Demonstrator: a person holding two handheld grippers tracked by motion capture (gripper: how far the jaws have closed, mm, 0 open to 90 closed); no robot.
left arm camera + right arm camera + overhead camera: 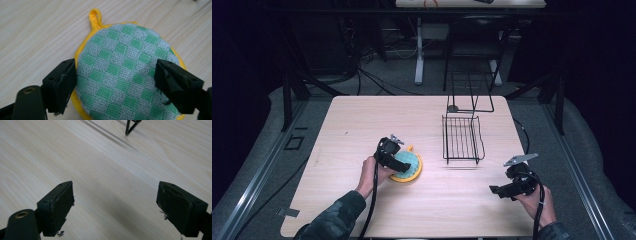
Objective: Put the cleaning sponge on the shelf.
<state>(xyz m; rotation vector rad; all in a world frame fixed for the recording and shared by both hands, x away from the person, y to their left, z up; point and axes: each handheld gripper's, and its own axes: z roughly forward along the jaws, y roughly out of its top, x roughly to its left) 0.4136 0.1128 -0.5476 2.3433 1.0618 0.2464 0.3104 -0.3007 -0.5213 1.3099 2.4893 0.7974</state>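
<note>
With the round checked pot holder (125, 75) lying flat at centre frame on the bench (362, 120), the left gripper (115, 82) straddles it, jaws spread, the right gripper (115, 207) likewise spread; next, pinch and lift.

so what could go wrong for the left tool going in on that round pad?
1. The left tool straddles the green checked pad wide; the pad lies flat on the table, so the jaws may scrape wood or slide over the fabric.
2. Closing on soft mesh could bunch it, giving a weak hold.
3. The yellow loop points away, so it offers no easy grab.
</note>
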